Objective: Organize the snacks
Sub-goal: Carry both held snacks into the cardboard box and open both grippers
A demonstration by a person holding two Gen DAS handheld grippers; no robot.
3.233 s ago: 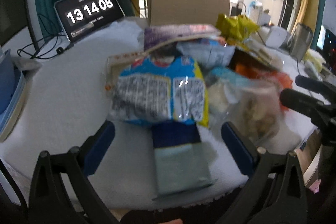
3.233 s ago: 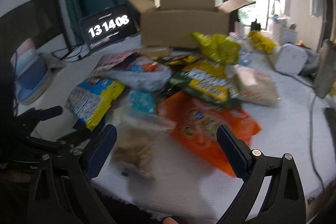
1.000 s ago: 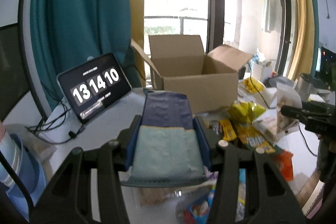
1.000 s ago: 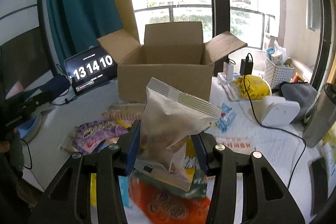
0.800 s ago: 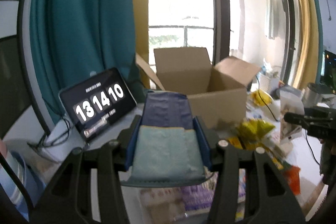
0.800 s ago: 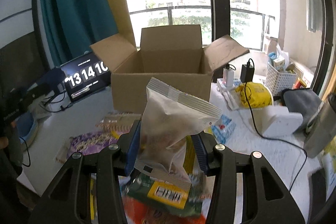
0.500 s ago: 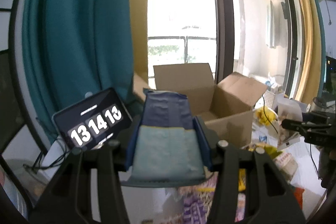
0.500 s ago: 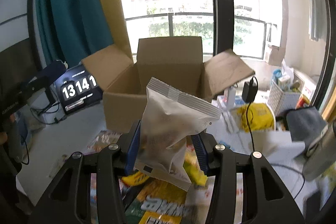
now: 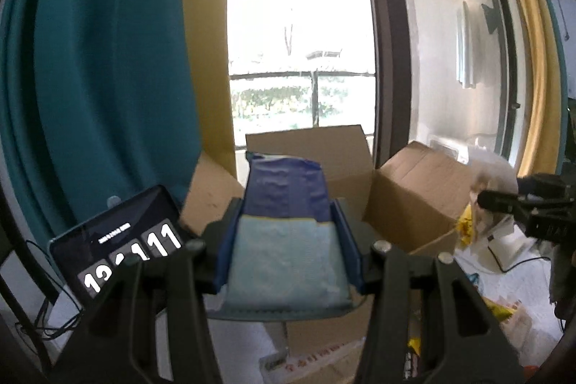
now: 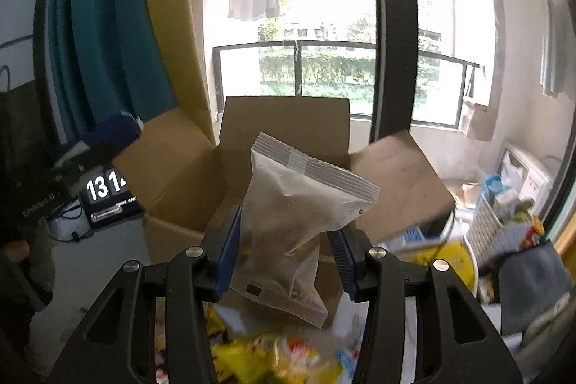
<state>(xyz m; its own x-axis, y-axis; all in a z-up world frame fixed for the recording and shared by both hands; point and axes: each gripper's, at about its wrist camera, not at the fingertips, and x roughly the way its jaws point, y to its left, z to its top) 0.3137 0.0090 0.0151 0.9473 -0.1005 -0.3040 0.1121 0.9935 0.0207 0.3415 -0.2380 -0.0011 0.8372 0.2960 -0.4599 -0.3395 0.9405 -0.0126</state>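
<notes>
Right wrist: clear pouch (image 10: 295,225) within gripper (image 10: 286,258).

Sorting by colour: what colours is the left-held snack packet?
Dark blue above pale blue; left wrist view.

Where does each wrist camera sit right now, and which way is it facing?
Left wrist: on the left gripper, facing the cardboard box; its fingers clamp a blue packet.
Right wrist: on the right gripper, facing the open box; its fingers clamp a clear bag.
Shared: box, clock tablet, window.
</notes>
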